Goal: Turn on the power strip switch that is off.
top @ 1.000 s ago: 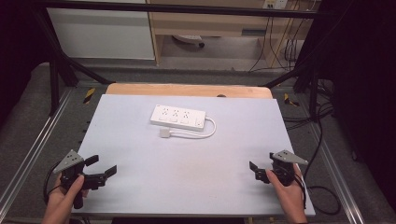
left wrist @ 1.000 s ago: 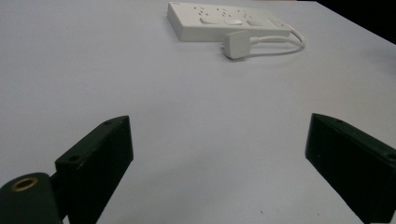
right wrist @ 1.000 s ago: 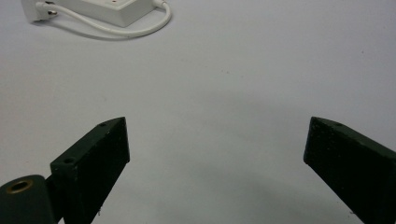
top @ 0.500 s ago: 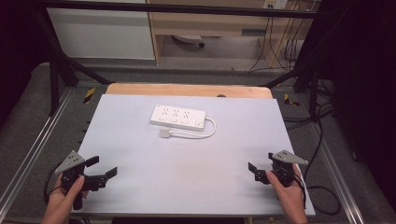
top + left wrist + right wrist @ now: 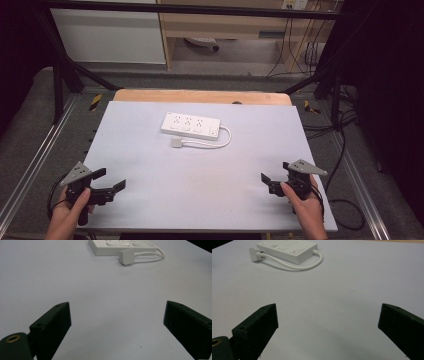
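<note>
Lying far on the desk [image 5: 150, 200], the power strip [image 5: 191, 125] has its long axis running left to right, well apart from the empty, wide-open left tongs [image 5: 111, 181] and right tongs [image 5: 268, 181], neither clearly nearer.

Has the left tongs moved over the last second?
Yes, slightly: the left tongs has drifted toward the table's near edge, away from the power strip.
</note>
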